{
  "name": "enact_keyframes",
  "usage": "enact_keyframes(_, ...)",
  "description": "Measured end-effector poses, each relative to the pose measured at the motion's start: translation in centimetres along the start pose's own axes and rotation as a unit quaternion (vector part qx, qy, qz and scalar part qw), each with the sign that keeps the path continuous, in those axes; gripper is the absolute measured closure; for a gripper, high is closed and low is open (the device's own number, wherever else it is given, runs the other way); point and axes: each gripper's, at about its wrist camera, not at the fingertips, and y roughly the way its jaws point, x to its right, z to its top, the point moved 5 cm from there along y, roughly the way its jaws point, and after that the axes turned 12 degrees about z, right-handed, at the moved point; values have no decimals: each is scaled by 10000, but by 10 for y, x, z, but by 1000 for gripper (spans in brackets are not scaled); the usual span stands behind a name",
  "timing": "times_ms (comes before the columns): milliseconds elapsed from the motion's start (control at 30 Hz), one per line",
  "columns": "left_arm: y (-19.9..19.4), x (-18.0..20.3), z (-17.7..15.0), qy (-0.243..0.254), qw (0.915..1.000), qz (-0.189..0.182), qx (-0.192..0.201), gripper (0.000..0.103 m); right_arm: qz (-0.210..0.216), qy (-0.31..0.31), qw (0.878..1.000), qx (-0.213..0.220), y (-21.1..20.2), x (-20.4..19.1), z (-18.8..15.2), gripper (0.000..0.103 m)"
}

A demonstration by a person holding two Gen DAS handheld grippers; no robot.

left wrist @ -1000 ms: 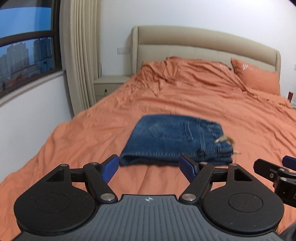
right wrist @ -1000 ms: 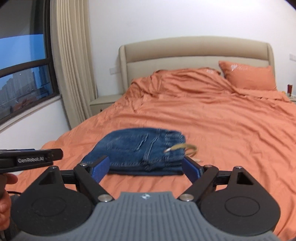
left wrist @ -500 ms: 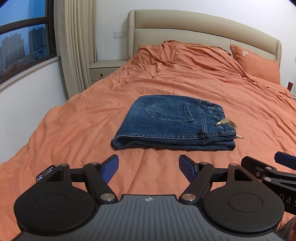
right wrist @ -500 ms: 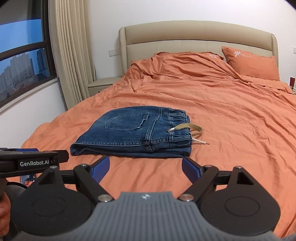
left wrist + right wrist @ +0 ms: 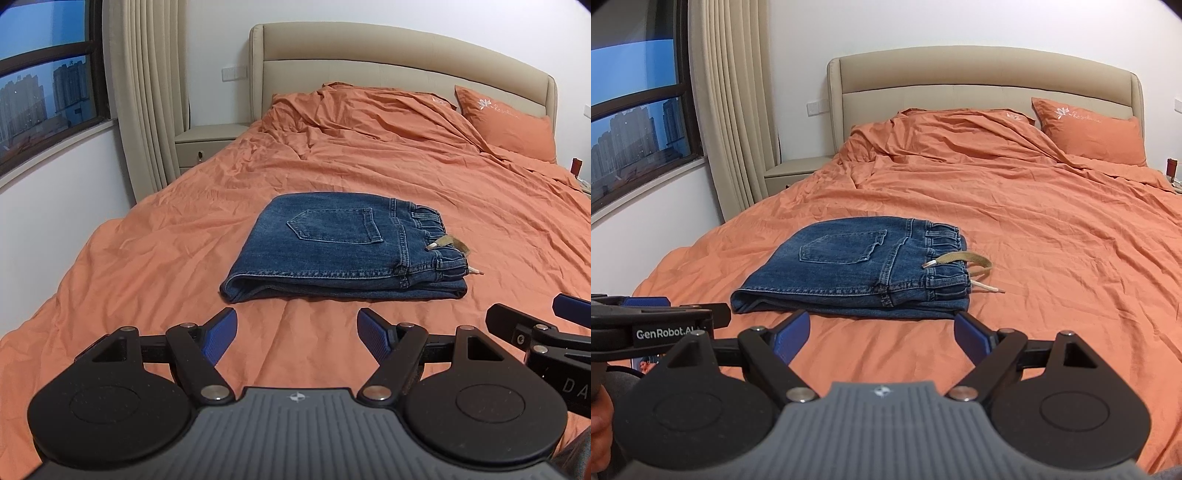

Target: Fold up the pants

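The blue jeans (image 5: 343, 243) lie folded in a flat stack on the orange bed (image 5: 184, 229), waistband to the right, a drawstring (image 5: 964, 260) looping out. Both the left gripper (image 5: 296, 334) and right gripper (image 5: 881, 334) hang short of them, jaws apart, holding nothing, apparently above the bedding.

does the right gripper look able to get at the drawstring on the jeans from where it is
Probably yes: the right gripper is open and empty, and only bare orange bedding lies between it and the drawstring draped loose over the folded jeans waistband.
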Motion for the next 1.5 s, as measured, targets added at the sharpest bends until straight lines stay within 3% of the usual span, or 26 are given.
enact_keyframes(1500,-1,1,17,157,9997,-177,50,16,-150,28,9999,64,-9,3,15,21)
